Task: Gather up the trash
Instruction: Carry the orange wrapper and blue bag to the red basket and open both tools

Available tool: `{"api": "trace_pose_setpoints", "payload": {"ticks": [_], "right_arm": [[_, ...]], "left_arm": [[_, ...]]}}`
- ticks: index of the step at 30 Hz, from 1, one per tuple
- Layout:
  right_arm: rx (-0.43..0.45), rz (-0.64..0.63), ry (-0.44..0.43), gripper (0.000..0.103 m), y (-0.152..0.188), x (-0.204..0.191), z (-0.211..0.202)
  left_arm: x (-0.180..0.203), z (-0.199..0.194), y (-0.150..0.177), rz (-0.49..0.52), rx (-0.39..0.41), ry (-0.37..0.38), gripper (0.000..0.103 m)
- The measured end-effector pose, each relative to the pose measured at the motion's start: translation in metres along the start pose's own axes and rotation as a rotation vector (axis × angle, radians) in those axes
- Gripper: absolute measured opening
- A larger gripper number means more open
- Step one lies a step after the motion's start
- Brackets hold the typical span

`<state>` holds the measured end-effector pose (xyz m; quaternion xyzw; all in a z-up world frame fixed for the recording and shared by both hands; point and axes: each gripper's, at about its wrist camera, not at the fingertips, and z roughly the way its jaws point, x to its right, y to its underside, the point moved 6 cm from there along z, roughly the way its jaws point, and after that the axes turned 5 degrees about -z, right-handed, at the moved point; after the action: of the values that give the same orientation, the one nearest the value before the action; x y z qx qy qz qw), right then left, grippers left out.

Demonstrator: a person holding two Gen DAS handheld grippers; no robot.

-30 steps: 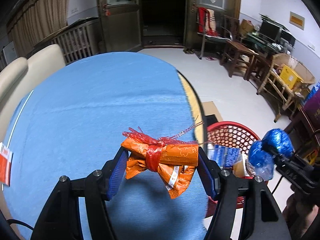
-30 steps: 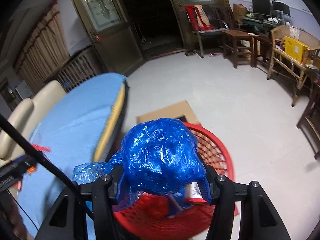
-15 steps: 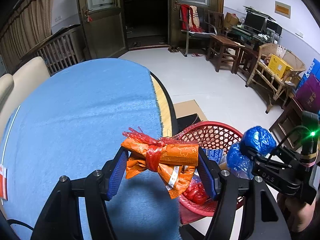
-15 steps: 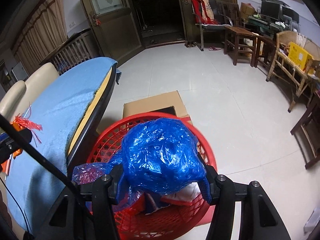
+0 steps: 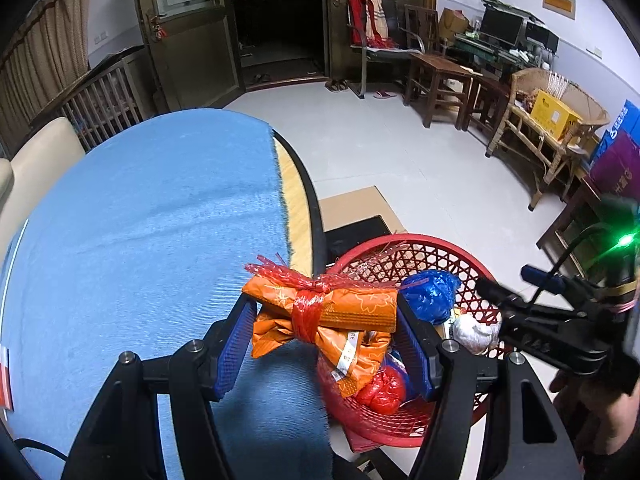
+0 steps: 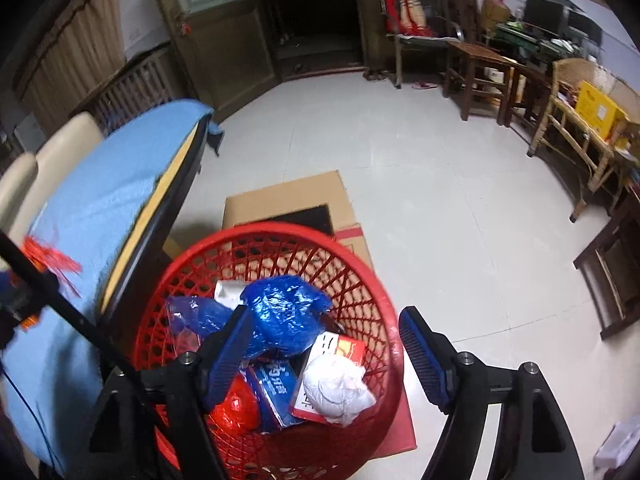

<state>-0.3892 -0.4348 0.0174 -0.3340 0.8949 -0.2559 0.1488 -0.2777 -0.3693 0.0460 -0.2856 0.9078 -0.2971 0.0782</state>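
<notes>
My left gripper [image 5: 326, 340] is shut on an orange wrapper bundle [image 5: 332, 316] tied with red string, held above the table's right edge beside the red mesh basket [image 5: 436, 252]. My right gripper [image 6: 326, 346] is open and empty above the red basket [image 6: 360, 280]. A crumpled blue plastic bag [image 6: 284, 316] lies inside the basket on other trash; it also shows in the left wrist view [image 5: 430, 296]. The basket also holds a white paper wad [image 6: 336, 390], a red bag [image 6: 234, 406] and a blue packet [image 6: 274, 392].
The round table with a blue cloth [image 5: 140, 220] is on the left; a red-and-white packet [image 5: 5, 384] lies at its left edge. A flattened cardboard box [image 6: 288, 204] lies under the basket. Wooden chairs [image 5: 440, 76] and a rattan bench [image 5: 552, 136] stand far right.
My right gripper opened and the blue bag dropped into the basket. My left gripper carried the orange bundle rightward to the table edge, nearer the basket.
</notes>
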Motion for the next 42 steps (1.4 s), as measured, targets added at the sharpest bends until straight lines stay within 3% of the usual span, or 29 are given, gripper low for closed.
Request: {"api": "trace_pose_setpoints", "payload": {"ticks": [17, 27, 38, 42], "right_arm": [[0.116, 0.136, -0.020, 0.078, -0.012, 0.043, -0.051], [0.163, 0.159, -0.023, 0.078, -0.023, 0.052, -0.067], [0.172, 0.164, -0.022, 0.078, -0.028, 0.053, -0.072], [0.175, 0.158, -0.023, 0.078, -0.029, 0.050, -0.074]], "left_arm": [[0.048, 0.026, 0.008, 0.078, -0.063, 0.022, 0.069], [0.055, 0.040, 0.013, 0.095, -0.096, 0.019, 0.069], [0.050, 0.040, -0.002, 0.061, -0.065, 0.008, 0.069], [0.055, 0.052, 0.000, 0.071, -0.097, 0.031, 0.069]]}}
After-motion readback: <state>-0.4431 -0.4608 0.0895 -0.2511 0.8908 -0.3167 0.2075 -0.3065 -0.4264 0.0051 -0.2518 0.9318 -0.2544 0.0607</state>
